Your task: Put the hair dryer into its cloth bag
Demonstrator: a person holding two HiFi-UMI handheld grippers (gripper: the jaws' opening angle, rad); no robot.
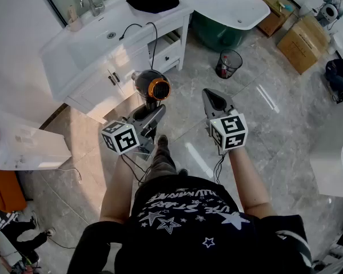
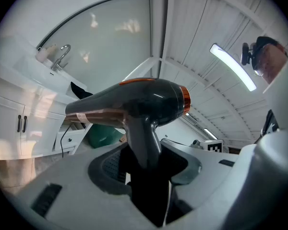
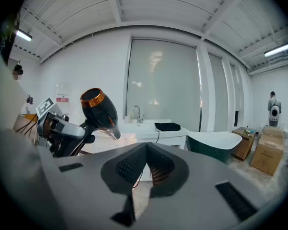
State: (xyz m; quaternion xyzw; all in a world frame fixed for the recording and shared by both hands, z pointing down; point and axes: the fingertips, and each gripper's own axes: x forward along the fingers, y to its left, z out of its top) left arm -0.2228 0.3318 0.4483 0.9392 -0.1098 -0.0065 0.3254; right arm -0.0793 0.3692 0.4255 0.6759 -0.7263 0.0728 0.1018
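Our hair dryer (image 1: 150, 85) is up in the air before the vanity worktop (image 1: 57, 53), handle down, barrel level, nozzle toward the worktop, orange-ringed rear toward us. It is glossy black. The left gripper (image 1: 151, 119) has its jaws partway closed, clamped on the handle; the right gripper (image 1: 216, 100) is empty, jaws pressed together.

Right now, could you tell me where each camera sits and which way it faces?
Head view: on the person's head, facing steeply down; forearms, left gripper, right gripper show.
Left gripper view: on that gripper, facing along fingers shut on the black, orange-ringed plastic hair dryer.
Right gripper view: on that gripper, facing the white vanity past shut fingers.
Shared: all show the hair dryer.
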